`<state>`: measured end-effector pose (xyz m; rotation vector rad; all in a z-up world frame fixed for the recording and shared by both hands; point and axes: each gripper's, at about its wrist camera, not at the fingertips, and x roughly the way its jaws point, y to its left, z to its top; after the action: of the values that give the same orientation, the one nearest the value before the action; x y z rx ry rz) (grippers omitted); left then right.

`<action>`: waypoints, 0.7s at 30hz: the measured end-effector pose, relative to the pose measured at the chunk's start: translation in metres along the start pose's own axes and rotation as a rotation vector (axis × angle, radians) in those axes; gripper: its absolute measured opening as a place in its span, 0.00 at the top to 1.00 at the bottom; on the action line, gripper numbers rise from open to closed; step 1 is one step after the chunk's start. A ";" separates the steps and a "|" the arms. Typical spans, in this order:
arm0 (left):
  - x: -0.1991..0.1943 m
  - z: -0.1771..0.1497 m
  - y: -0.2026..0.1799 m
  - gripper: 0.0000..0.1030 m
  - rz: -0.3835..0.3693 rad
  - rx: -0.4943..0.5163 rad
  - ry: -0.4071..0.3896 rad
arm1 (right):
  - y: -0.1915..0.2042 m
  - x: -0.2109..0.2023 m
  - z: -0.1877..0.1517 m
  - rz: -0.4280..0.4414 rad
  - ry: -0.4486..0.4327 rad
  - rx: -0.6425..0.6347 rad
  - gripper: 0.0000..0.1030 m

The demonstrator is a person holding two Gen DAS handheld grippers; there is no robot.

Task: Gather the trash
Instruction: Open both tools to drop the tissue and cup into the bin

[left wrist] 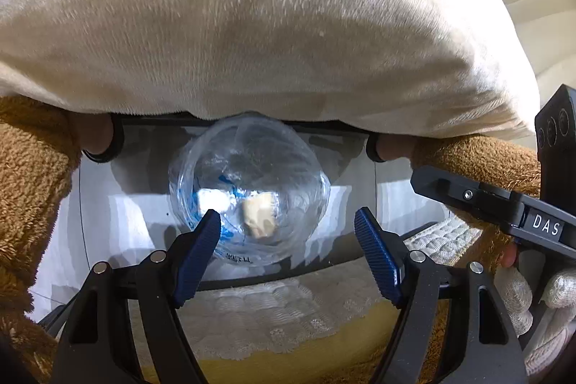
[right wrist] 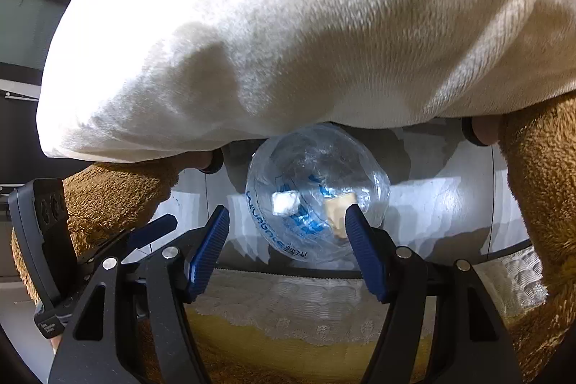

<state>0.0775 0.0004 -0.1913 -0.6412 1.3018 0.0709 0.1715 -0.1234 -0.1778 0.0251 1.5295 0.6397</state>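
A clear plastic bag point(left wrist: 248, 182) with blue print is puffed round and holds a white paper wad point(left wrist: 212, 200) and a beige scrap point(left wrist: 261, 215). It shows over a glossy grey surface point(left wrist: 360, 204), just beyond the tips of both grippers. My left gripper point(left wrist: 288, 222) is open; its left fingertip overlaps the bag's edge in the picture, but neither pad presses on it. In the right wrist view the same bag point(right wrist: 316, 193) sits between and beyond the tips of my right gripper point(right wrist: 288, 215), which is open and grips nothing.
A big cream plush mass point(left wrist: 270, 24) overhangs the bag from above, with brown fuzzy fabric point(left wrist: 32, 186) on both sides. Yellow cloth with white lace point(left wrist: 273, 319) lies under the grippers. A white-gloved hand point(left wrist: 518, 294) holds the right tool close at the right.
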 end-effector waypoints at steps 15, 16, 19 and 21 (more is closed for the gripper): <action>-0.059 -0.004 -0.003 0.27 -0.067 0.049 -0.270 | 0.012 -0.056 -0.022 0.004 -0.250 -0.165 0.35; -0.065 -0.005 -0.004 0.27 -0.072 0.056 -0.296 | 0.013 -0.062 -0.025 0.005 -0.275 -0.175 0.35; -0.084 -0.011 -0.008 0.27 -0.085 0.081 -0.376 | 0.016 -0.078 -0.032 0.006 -0.353 -0.204 0.35; -0.097 -0.016 -0.011 0.27 -0.096 0.102 -0.433 | 0.018 -0.091 -0.037 0.006 -0.412 -0.228 0.35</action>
<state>0.0403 0.0127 -0.1006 -0.5626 0.8508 0.0602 0.1389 -0.1582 -0.0899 -0.0118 1.0554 0.7588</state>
